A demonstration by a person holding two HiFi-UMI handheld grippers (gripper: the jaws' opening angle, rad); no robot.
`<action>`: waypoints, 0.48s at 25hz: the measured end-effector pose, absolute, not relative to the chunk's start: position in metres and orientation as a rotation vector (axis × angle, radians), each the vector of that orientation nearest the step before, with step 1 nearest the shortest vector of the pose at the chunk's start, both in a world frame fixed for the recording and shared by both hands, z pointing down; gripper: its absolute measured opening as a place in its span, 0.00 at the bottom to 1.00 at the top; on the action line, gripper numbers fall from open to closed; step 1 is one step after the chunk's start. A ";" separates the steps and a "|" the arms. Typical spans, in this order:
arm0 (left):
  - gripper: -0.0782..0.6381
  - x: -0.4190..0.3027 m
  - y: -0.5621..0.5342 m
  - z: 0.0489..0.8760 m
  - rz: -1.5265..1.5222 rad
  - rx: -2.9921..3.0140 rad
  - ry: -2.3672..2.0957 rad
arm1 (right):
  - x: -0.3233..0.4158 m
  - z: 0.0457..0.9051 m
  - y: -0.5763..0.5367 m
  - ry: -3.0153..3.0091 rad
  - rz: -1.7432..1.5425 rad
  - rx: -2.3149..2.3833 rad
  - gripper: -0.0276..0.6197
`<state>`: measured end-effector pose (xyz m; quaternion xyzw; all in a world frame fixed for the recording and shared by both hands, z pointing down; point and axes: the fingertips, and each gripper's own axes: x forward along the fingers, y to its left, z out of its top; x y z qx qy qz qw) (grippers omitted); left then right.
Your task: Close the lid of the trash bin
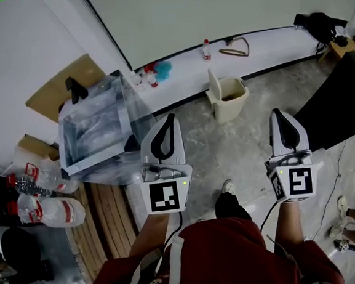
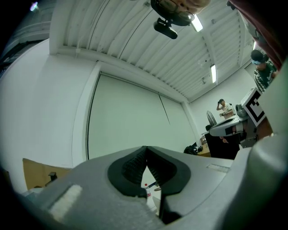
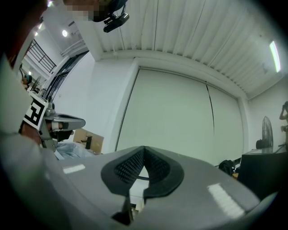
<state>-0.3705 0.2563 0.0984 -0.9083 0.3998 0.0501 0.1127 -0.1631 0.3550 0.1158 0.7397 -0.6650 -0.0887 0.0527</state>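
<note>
left gripper (image 1: 170, 118): jaws together, nothing between them; confirmed in its own view (image 2: 146, 151). right gripper (image 1: 276, 112): jaws also shut and empty (image 3: 144, 151). both held side by side, roughly level.

trash bin (image 1: 229, 100): beige, on the floor against the white ledge (image 1: 268, 50), ahead of and between the two grippers, well apart from both. its lid (image 1: 212, 84) stands upright at the left rim, open.

writing: none legible. the plastic bottles (image 1: 46, 210) at left and the small bottle (image 1: 206, 48) on the ledge have red labels, print too small to read.
</note>
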 end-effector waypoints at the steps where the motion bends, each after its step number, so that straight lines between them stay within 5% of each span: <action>1: 0.12 -0.362 0.251 0.097 0.145 -2.665 1.176 | -0.153 0.114 0.350 -2.021 -0.268 2.251 0.04; 12: 0.12 -0.260 0.182 0.099 0.129 -2.672 1.182 | -0.054 0.113 0.286 -2.013 -0.252 2.303 0.04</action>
